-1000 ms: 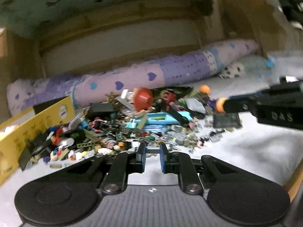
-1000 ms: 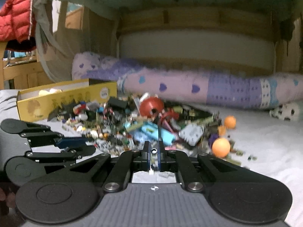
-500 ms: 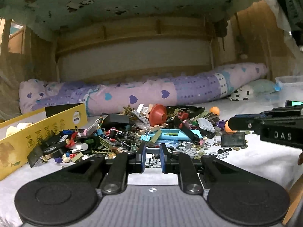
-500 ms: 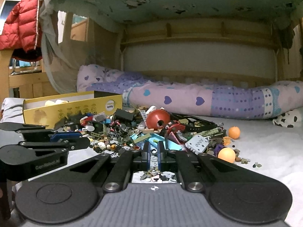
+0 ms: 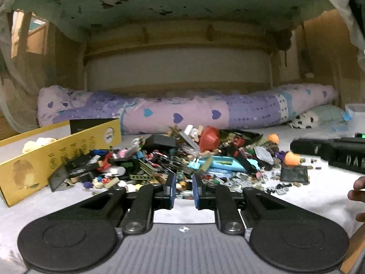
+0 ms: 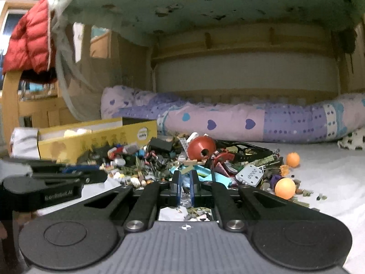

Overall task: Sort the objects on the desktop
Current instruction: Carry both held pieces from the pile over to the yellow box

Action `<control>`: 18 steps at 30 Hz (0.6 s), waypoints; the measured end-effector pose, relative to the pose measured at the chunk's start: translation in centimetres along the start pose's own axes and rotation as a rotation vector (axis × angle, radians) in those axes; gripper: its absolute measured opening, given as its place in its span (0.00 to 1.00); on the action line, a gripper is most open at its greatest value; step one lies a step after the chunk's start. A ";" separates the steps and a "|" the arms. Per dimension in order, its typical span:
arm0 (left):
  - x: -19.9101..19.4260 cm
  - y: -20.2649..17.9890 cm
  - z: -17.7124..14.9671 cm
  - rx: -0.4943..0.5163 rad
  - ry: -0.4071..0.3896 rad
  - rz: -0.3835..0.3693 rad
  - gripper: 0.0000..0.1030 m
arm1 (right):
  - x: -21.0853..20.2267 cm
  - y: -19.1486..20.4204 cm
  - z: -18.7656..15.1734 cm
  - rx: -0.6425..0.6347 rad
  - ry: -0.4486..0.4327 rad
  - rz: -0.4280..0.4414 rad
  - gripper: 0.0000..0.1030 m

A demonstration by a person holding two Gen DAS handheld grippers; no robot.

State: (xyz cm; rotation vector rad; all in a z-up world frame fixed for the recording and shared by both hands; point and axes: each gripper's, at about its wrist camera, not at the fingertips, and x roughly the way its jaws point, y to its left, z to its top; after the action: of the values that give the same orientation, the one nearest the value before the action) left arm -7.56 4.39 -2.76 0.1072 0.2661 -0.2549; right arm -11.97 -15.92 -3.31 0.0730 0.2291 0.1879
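Sorting not begun.
Pile (image 5: 194, 159) unsorted beside yellow box (image 5: 57, 150); left gripper (image 5: 183, 188) and right gripper (image 6: 185, 188) narrow, empty.

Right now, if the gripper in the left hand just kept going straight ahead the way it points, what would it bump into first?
Most likely the near edge of the toy pile: the left gripper aims slightly down at the small bricks lying on the white sheet just ahead. Depth is hard to judge through this lens.
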 end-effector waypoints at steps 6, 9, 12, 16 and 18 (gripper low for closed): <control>-2.0 1.4 0.7 0.025 -0.015 -0.006 0.12 | -0.2 1.2 1.7 0.009 -0.088 0.020 0.09; -3.1 2.0 0.9 0.045 -0.025 0.005 0.07 | 0.8 2.1 2.3 0.022 -0.078 0.037 0.09; -3.8 2.8 1.1 0.047 -0.040 0.055 0.07 | 1.9 3.1 2.6 0.039 -0.046 0.080 0.09; -4.3 3.9 1.5 0.032 -0.045 0.092 0.06 | 2.7 4.7 3.1 0.010 -0.015 0.133 0.09; -4.5 4.3 1.8 0.020 -0.051 0.101 0.06 | 3.0 5.1 3.4 0.006 -0.010 0.139 0.09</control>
State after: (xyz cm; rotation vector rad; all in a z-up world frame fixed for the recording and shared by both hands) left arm -10.21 9.37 0.47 0.1338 0.2073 -0.1597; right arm -9.19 -10.49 -0.15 0.0957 0.2149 0.3247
